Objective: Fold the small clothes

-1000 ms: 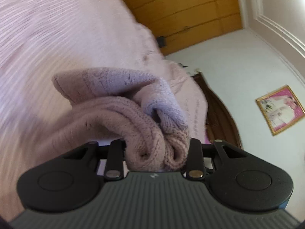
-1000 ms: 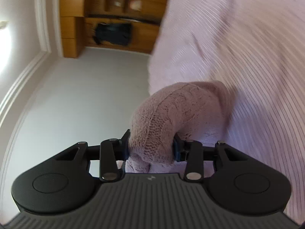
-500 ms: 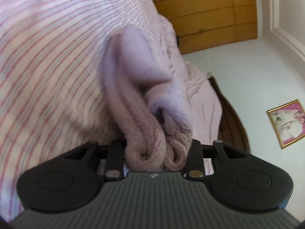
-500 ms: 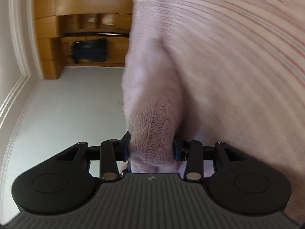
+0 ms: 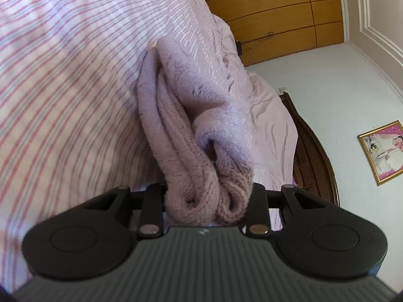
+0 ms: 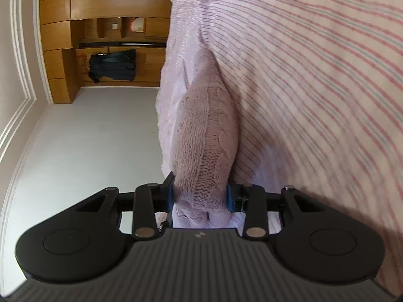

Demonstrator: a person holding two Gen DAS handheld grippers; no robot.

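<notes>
A striped bedsheet [image 5: 75, 88] in pink, white and pale blue covers the bed, with a dark wooden headboard [image 5: 317, 161] at its far edge. On the pale wall hangs a gold-framed picture [image 5: 384, 152] (its subject too small to tell). Wooden wardrobes [image 6: 58, 37] line the room, a dark garment [image 6: 112, 66] hanging against them.

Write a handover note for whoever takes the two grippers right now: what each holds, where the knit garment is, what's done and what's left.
Left gripper: shut on a bunched fold of the pink knit garment.
Right gripper: shut on another bunch of the same garment.
Garment: held at both ends close over the striped bedsheet.
Done: both ends gathered.
Left: lay it on the sheet, finish the fold, release.
</notes>
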